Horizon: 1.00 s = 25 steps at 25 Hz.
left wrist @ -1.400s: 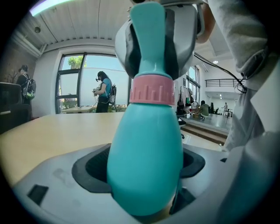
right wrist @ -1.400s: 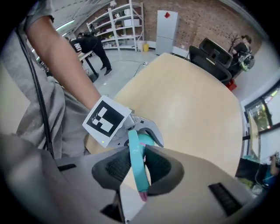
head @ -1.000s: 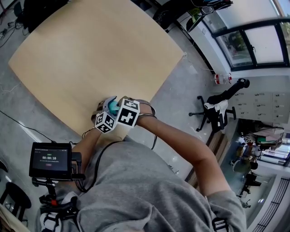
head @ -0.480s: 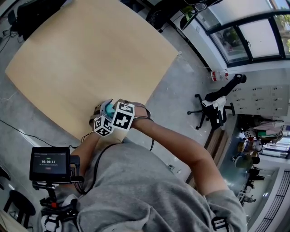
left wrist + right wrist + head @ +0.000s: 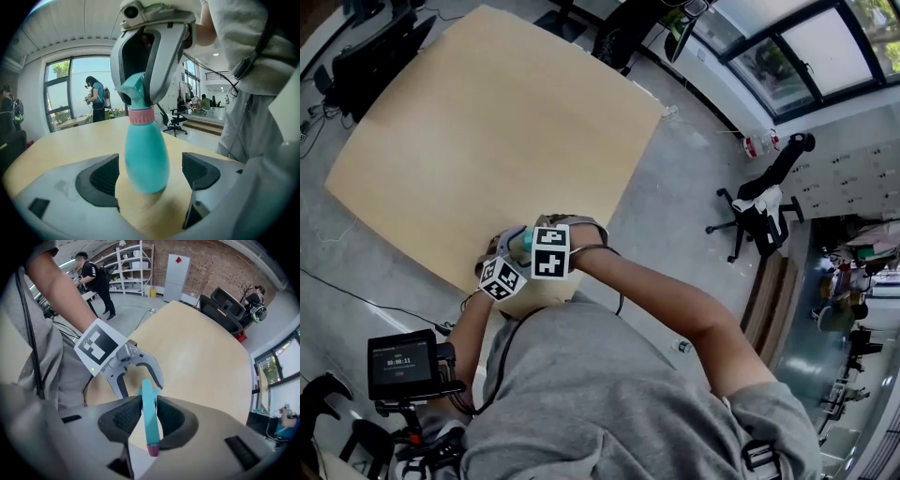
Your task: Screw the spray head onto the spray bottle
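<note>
Looks well along: spray head [image 5: 136, 91] seated on the teal spray bottle [image 5: 144, 157], pink collar [image 5: 140, 116] down at the neck. Cannot tell how tight, so probably some turning left. Left gripper [image 5: 151, 174] spread wide around the bottle's body, touching neither side. Right gripper [image 5: 149, 416] pinched on the spray head from above, at the near edge of the wooden table [image 5: 70, 145].

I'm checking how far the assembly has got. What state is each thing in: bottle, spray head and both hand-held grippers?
Bottle: upright between the left jaws, touching neither pad.
Spray head: seated on the bottle's neck; how tight, cannot tell.
Left hand-held gripper: open.
Right hand-held gripper: shut on the spray head from above.
</note>
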{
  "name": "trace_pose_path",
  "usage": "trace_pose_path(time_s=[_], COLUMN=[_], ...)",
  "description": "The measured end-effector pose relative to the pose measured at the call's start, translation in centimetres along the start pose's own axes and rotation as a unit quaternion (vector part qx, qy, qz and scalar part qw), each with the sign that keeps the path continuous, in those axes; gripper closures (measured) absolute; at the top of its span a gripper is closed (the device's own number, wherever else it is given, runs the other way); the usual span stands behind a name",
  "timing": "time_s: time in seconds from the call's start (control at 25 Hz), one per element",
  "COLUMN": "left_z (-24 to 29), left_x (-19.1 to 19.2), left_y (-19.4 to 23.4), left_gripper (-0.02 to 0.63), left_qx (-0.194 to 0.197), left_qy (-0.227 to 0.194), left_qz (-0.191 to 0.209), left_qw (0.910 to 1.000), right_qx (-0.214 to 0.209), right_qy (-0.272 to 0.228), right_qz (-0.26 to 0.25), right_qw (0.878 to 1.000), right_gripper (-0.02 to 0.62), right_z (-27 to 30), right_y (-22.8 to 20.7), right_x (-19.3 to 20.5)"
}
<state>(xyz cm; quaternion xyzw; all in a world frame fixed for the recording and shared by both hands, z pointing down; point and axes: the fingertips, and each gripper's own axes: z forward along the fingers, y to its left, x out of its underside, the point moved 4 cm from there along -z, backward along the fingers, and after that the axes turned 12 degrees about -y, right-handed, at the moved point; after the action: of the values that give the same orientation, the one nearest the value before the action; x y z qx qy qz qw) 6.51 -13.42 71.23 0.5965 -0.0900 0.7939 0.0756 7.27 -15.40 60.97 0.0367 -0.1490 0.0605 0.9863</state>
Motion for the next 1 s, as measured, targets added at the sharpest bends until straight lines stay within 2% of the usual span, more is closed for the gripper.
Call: trace_pose_path(time_s=[0.12, 0.2, 0.4, 0.56, 0.68, 0.84, 0.96, 1.0], left_z=[-4.8, -6.3, -9.5, -14.3, -15.4, -16.2, -17.4, -18.0], left_x=[-1.8, -1.5, -0.4, -4.5, -6.5, -9.3, -12.0, -12.9], left_y=[-1.8, -2.0, 0.1, -0.3, 0.7, 2.5, 1.9, 1.1], left_gripper=[0.212, 0.212, 0.212, 0.213, 0.213, 0.215, 0.226, 0.253], left_qx=[0.013, 0.009, -0.054, -0.092, -0.113, -0.149, -0.170, -0.174], left_qy=[0.013, 0.014, -0.007, -0.025, -0.041, -0.087, -0.129, -0.141], left_qz=[0.005, -0.004, -0.041, -0.041, -0.039, -0.061, -0.078, -0.081], left_qw=[0.9998, 0.9999, 0.9977, 0.9946, 0.9919, 0.9830, 0.9738, 0.9711], right_qx=[-0.014, -0.016, 0.000, 0.015, 0.043, 0.096, 0.141, 0.160], right_qy=[-0.005, -0.013, -0.050, -0.069, -0.092, -0.150, -0.211, -0.236], right_qz=[-0.013, -0.013, -0.002, 0.017, 0.040, 0.098, 0.149, 0.162], right_qw=[1.000, 1.000, 0.999, 0.997, 0.994, 0.979, 0.956, 0.945], right_gripper=[0.499, 0.497, 0.457, 0.431, 0.428, 0.428, 0.428, 0.428], right_z=[-1.9, -1.9, -0.7, -3.8, -5.7, -8.0, -11.2, -12.5], right_y=[2.0, 2.0, 0.8, 2.9, 2.1, 0.2, 1.0, 1.7], right_x=[-1.7, -1.4, -0.6, -2.3, -2.0, -0.5, 1.0, 1.3])
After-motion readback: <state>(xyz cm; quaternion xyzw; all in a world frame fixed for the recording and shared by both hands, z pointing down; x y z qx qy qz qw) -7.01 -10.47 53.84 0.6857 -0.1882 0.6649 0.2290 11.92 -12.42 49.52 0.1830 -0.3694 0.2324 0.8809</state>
